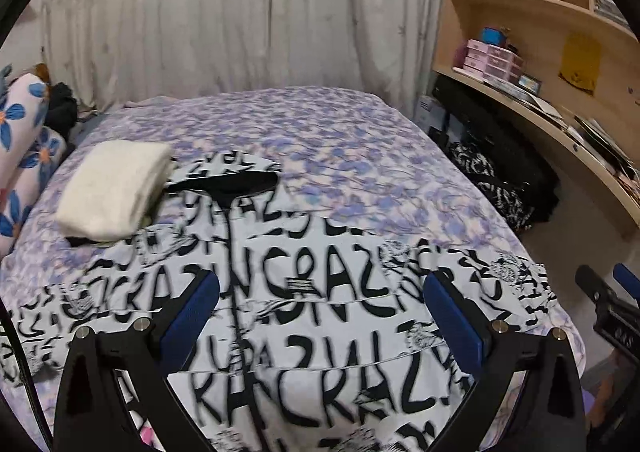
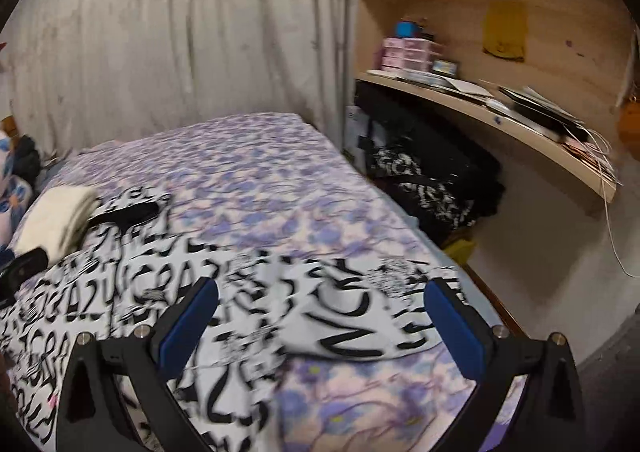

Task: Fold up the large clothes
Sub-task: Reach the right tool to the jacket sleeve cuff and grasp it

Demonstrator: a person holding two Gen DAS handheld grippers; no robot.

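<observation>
Big black-and-white lettered garment spread flat across the near half of the bed, collar end pointing away toward the curtain, dark placket line running straight down the middle toward the cameras. So long axis goes near-to-far, not side-to-side.

Left hand-held gripper hovering right over the middle of the garment, jaws spread wide, nothing between the blue pads. Centre line of the print sits just left of midway between them. Fabric lies directly below and ahead.

Right hand-held gripper also spread and empty, hanging over the garment's right side, where a sleeve or side flap lies out toward the bed's right edge. Purple sheet showing just beneath and to the right, so that edge sits closest to this one. Right wrist view a bit blurred, exact hem hard to pin down.

Cream folded piece parked on the far left, overlapping the garment's left shoulder, just beside the collar. Another printed dark piece down under the desk, well apart.

Best guess: right side fold first, right one nearer that flap, left one better placed to pin the centre or take the left side. Cream stack could get dragged if the left shoulder lifts.
</observation>
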